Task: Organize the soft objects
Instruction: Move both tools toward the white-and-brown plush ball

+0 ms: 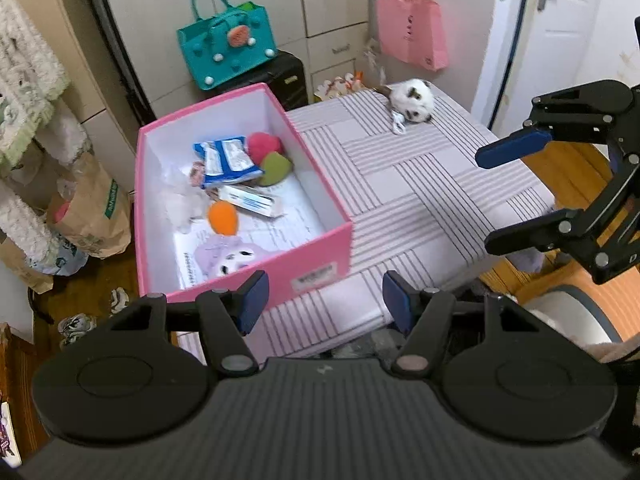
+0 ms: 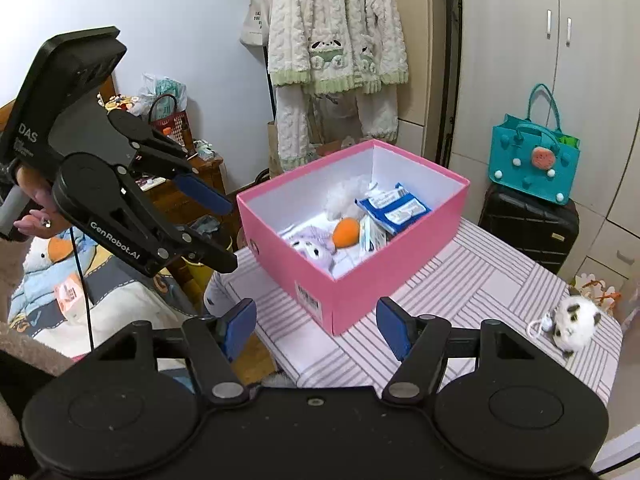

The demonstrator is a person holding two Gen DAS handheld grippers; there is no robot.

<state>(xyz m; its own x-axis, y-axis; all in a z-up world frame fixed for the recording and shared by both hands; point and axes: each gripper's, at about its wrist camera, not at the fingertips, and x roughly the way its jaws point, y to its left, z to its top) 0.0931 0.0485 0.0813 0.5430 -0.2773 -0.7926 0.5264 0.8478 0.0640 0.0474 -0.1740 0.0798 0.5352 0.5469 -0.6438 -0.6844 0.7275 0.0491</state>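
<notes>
A pink box (image 1: pixel 320 248) (image 2: pixel 296 276) stands on a striped table (image 1: pixel 420 184) (image 2: pixel 472 280). It holds an orange soft ball (image 1: pixel 223 218) (image 2: pixel 346 233), a red one (image 1: pixel 262 146), a green one (image 1: pixel 275 168), a purple plush (image 1: pixel 234 258) (image 2: pixel 314 246), a white plush (image 2: pixel 346 196) and blue packets (image 1: pixel 224 158) (image 2: pixel 394 208). A panda plush (image 1: pixel 412 100) (image 2: pixel 574 320) lies on the table's far end, outside the box. My left gripper (image 1: pixel 324 300) (image 2: pixel 224 232) is open and empty at the box's near corner. My right gripper (image 2: pixel 316 326) (image 1: pixel 490 200) is open and empty over the table.
A teal bag (image 1: pixel 226 40) (image 2: pixel 532 160) sits on a black suitcase (image 2: pixel 528 224) behind the table. A pink bag (image 1: pixel 412 34) hangs on the cabinet. Robes (image 2: pixel 336 40) hang at the left, paper bags (image 1: pixel 92 208) stand on the floor, and a bed (image 2: pixel 80 288) lies beside the table.
</notes>
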